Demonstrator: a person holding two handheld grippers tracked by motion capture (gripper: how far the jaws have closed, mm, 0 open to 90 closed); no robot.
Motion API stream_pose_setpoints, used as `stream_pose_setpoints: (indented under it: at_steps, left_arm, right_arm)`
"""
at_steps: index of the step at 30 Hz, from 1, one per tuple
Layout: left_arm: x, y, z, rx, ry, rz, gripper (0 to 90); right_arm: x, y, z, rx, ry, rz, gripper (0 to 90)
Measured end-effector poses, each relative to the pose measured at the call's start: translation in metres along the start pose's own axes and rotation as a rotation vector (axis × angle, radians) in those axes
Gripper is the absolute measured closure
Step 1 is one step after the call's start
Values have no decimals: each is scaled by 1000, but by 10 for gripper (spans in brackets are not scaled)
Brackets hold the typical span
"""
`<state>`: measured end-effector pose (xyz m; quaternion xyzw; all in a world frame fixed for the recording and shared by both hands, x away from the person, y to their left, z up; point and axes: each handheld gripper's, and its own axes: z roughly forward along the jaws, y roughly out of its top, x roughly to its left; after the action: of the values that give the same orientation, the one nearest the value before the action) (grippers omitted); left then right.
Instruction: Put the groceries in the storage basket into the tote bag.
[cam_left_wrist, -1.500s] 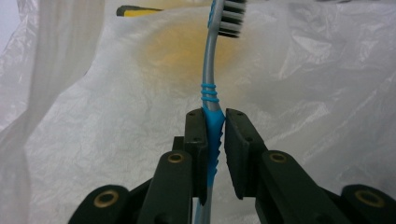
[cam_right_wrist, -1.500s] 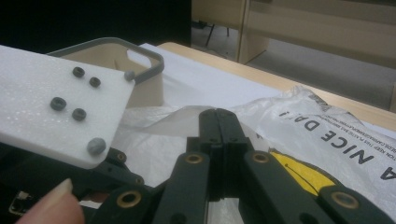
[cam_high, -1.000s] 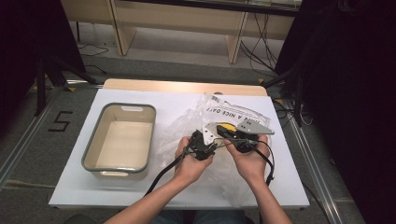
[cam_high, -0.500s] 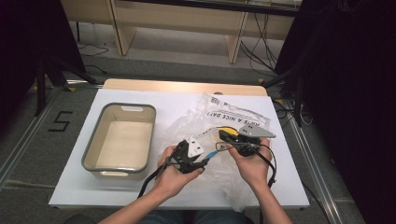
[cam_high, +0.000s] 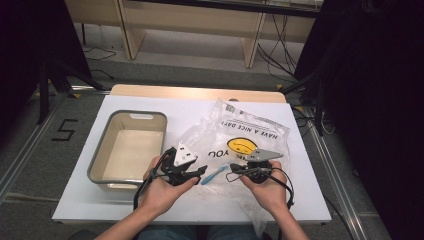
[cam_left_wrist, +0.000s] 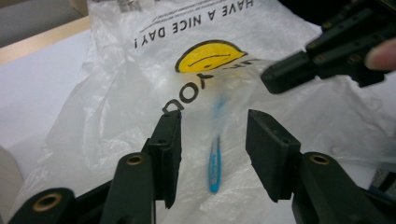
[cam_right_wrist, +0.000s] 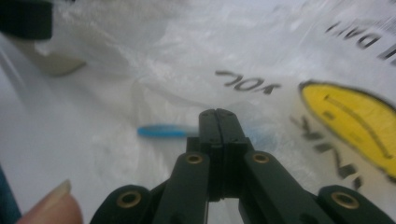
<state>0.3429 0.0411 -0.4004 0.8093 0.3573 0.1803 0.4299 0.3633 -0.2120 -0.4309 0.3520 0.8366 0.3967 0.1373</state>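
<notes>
High overhead view, two close gripper views, all sharing the plastic bag (cam_high: 240, 145).

Grey carpet floor (cam_high: 200, 75), wooden furniture legs (cam_high: 252, 47) (cables trailing), dark curtains (cam_high: 380, 100)

A bin (cam_high: 127, 150) is sitting on my worktop (cam_high: 310, 200) at the left, with a plastic bag (cam_high: 240, 135) lying to its right. A toothbrush (cam_high: 214, 175) is lying at the bag's near edge, between my left tool (cam_high: 197, 172) and right tool (cam_high: 232, 172).

The toothbrush (cam_left_wrist: 215, 154) is blurred, and its upper end is veiled by the bag (cam_left_wrist: 140, 70). In the right gripper view the jaws cover its middle.
</notes>
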Motion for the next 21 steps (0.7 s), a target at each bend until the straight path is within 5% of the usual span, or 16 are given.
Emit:
stream_pose_setpoints:
  at_steps: [7, 12, 16, 21]
  left_arm:
    - [5, -5, 28, 95, 25, 1, 530]
    - [5, -9, 42, 142, 32, 7, 535]
    - [5, -14, 49, 162, 27, 9, 527]
    - [7, -19, 52, 168, 10, -2, 512]
  right_arm:
    - [3, -14, 15, 153, 77, -13, 900]
    - [3, -20, 16, 210, 109, -18, 900]
    - [1, -19, 11, 183, 112, -2, 790]
    - [-6, -9, -13, 69, 58, 32, 674]
